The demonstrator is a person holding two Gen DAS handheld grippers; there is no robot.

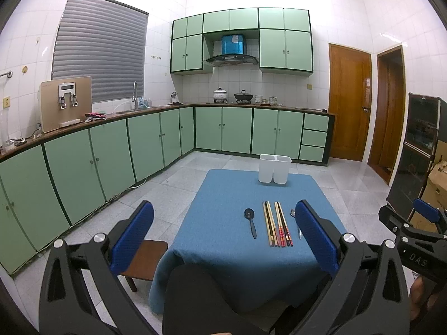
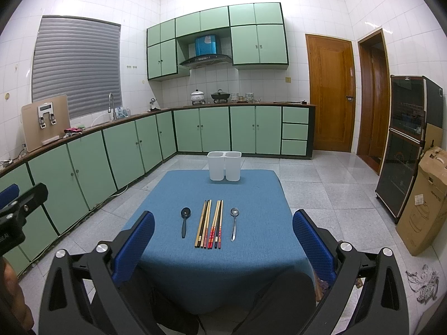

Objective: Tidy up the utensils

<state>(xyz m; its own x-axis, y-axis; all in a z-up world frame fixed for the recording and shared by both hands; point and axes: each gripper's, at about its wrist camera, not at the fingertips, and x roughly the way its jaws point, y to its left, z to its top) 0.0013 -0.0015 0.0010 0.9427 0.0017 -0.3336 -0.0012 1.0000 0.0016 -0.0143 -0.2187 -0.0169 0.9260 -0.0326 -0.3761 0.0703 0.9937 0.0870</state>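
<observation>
Hovering short of the table, both grippers stand with their jaws spread wide and nothing between the blue pads: the left gripper (image 1: 223,240) and the right gripper (image 2: 223,240) each look slightly down over the near edge of the blue tablecloth (image 2: 173,265). No utensil has been lifted, so the task appears to be at its very start, with the first reach not yet made.

Seen from the right wrist, the utensils lie in a neat row near the cloth's centre: a black spoon (image 2: 184,222) at 9 o'clock of the row, the chopsticks (image 2: 210,224) bundled side by side in the middle, and a metal spoon (image 2: 233,222) at 3 o'clock. At 12 o'clock, near the far edge, stands the white two-compartment holder (image 2: 224,166); its insides are hidden from this angle, so it is probably empty, though that cannot be confirmed.

Picking comes next. Whichever gripper goes must descend onto a thin, flat-lying handle, close along its narrow width, then carry it upright to one compartment, likely keeping spoons apart from chopsticks.
</observation>
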